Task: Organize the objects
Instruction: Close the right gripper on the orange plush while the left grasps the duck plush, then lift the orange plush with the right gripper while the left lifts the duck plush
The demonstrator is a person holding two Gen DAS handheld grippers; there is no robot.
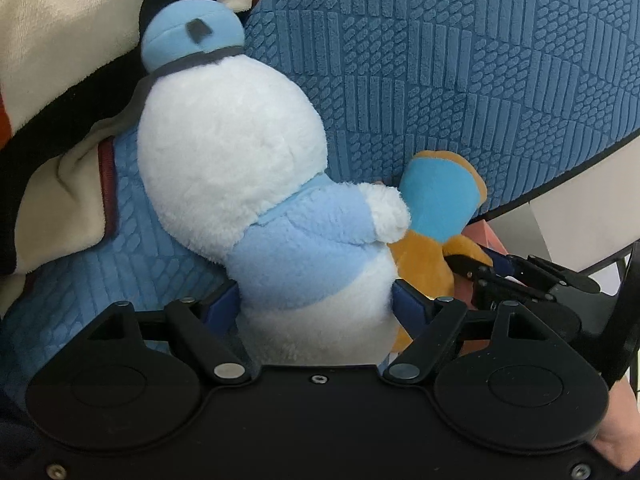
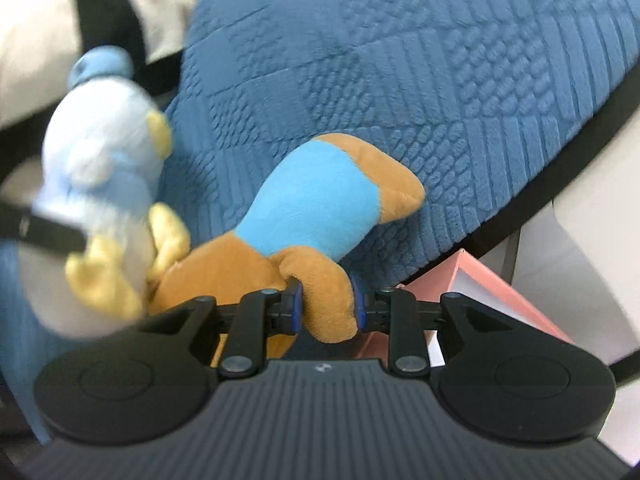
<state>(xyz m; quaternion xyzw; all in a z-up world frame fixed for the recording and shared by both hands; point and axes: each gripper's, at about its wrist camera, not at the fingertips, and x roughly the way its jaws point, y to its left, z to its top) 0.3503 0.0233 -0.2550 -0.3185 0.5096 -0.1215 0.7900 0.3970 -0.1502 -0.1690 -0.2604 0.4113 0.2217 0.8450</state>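
The left tool (image 1: 316, 300) clamped the white duck plush (image 1: 256, 168); the right tool (image 2: 326, 304) pinched the brown plush (image 2: 316, 200) against the blue cushion (image 2: 400, 60).

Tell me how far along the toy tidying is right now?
Nothing looks finished yet. In hand: the left gripper is clamped on the white and blue duck plush, and the right gripper is clamped on a limb of the brown and blue plush. Both toys are beside the blue textured cushion. Left: set both down and release. The destination isn't visible.
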